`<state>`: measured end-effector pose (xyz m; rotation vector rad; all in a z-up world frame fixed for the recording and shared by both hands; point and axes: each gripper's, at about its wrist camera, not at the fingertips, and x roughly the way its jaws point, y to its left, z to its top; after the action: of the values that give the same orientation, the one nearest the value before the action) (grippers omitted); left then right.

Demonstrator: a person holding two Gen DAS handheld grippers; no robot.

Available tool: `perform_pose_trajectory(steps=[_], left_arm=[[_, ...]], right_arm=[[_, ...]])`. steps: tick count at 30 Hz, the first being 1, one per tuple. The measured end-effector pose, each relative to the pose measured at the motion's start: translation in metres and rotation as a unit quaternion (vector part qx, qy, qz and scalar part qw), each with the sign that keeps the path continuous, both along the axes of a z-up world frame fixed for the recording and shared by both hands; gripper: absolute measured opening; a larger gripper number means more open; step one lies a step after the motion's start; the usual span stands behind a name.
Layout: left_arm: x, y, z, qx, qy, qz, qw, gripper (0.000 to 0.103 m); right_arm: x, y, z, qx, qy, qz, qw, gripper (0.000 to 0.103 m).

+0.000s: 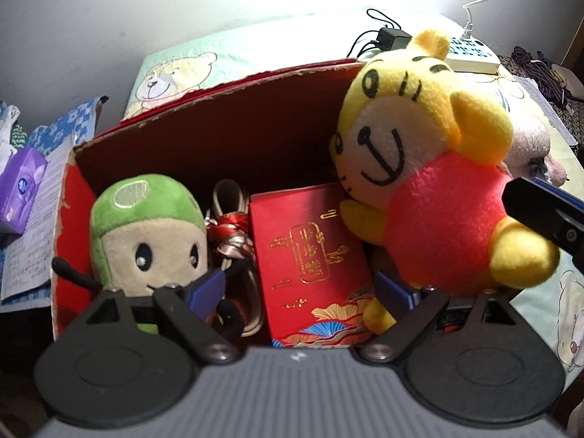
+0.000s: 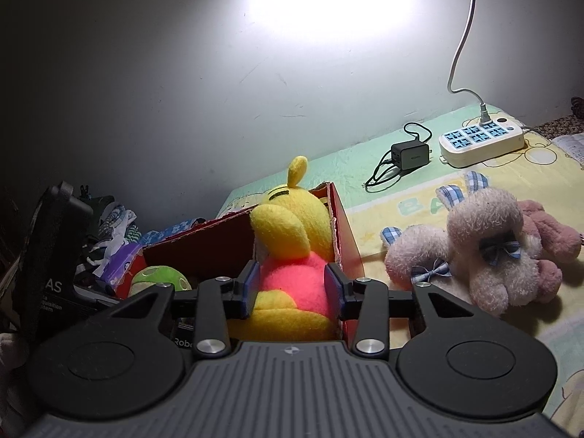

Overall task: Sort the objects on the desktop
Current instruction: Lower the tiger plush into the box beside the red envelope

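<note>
A red cardboard box holds a green-capped plush, a red gift packet with gold print and a coil of cord with red ribbon. A yellow tiger plush in a pink shirt hangs over the box's right side, my right gripper shut on its pink body. One right fingertip shows in the left wrist view. My left gripper stands open above the box with nothing between its fingers.
A pink plush dog lies on the bear-print cloth right of the box. A white power strip and black charger sit near the wall. Left of the box are a purple tissue pack and papers.
</note>
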<state>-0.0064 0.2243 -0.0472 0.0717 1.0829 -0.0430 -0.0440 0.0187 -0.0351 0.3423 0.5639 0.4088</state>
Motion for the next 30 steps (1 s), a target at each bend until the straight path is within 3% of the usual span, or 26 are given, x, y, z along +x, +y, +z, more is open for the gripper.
perform_pose_trajectory(steps=[30], left_arm=[[-0.033, -0.014, 0.025, 0.039, -0.050, 0.029, 0.9976, 0.097]], right_arm=[[-0.021, -0.019, -0.001, 0.029, 0.000, 0.004, 1.000, 0.043]])
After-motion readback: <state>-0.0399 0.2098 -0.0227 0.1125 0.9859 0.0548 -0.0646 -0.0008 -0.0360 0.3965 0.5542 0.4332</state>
